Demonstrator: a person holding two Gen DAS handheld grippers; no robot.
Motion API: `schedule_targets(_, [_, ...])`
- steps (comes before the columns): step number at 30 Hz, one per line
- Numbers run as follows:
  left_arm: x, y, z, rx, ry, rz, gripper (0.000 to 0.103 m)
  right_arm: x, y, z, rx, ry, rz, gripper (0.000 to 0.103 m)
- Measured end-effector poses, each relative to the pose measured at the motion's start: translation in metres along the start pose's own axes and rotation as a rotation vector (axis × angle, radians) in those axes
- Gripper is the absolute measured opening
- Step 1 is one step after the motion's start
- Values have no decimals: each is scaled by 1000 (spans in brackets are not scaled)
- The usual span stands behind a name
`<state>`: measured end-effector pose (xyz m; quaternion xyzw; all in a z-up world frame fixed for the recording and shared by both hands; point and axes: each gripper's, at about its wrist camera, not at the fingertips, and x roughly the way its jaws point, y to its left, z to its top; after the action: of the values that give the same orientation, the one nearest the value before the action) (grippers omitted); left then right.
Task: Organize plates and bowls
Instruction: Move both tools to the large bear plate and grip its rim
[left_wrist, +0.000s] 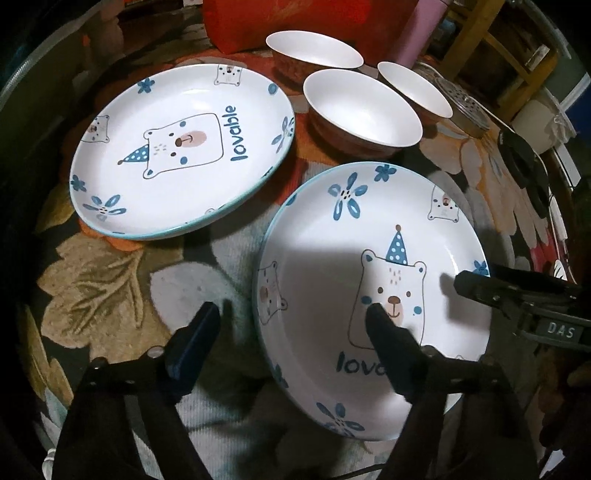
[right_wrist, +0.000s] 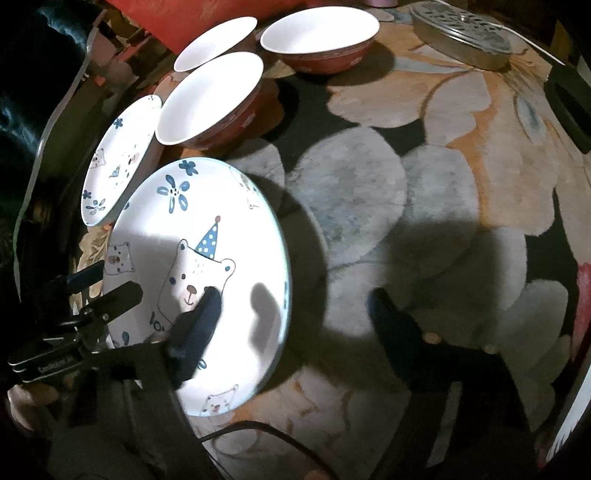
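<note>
Both grippers straddle opposite rims of the near plate (left_wrist: 369, 266) on the flowered bench (left_wrist: 110, 280), left gripper (left_wrist: 291, 317) and right gripper (right_wrist: 291, 302) jaws part-open, not yet gripping; next they must close and lift it onto the far plate (left_wrist: 181, 147).

My left hand-held gripper (left_wrist: 293, 325) points steeply down with its two dark fingers spread apart and nothing pinched between them, while my right hand-held gripper (right_wrist: 291, 310), tilted down just as steeply beside it, also has its fingers parted and not gripping anything.
</note>
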<state>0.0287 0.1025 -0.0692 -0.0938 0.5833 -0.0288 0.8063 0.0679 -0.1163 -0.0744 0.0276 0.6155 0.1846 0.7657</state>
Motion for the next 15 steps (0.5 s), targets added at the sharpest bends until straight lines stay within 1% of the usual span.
schedule_targets(1, [1, 0, 0, 3, 6, 0, 62, 3, 0, 1, 2, 7, 4, 66])
schedule_targets(3, [6, -1, 0, 10, 27, 0, 50, 6, 0, 1, 6, 16, 12, 62])
schedule_targets(5, [8, 0, 0, 11, 31, -15, 48, 8, 1, 1, -3, 20, 17, 56])
schedule_targets(7, [9, 1, 1, 18, 36, -28, 41, 10, 4, 0, -22, 28, 24, 44])
schedule_targets(8, [11, 1, 2, 24, 43, -35, 39, 12, 7, 0, -32, 32, 26, 41])
schedule_targets(10, [14, 0, 3, 27, 44, -47, 37, 14, 11, -1, -54, 39, 21, 29])
schedule_targets(12, [15, 2, 4, 25, 47, -65, 37, 16, 16, -2, -80, 41, -6, 28])
schedule_targets(15, [16, 5, 4, 34, 61, -90, 36, 15, 16, -2, -86, 37, -7, 27])
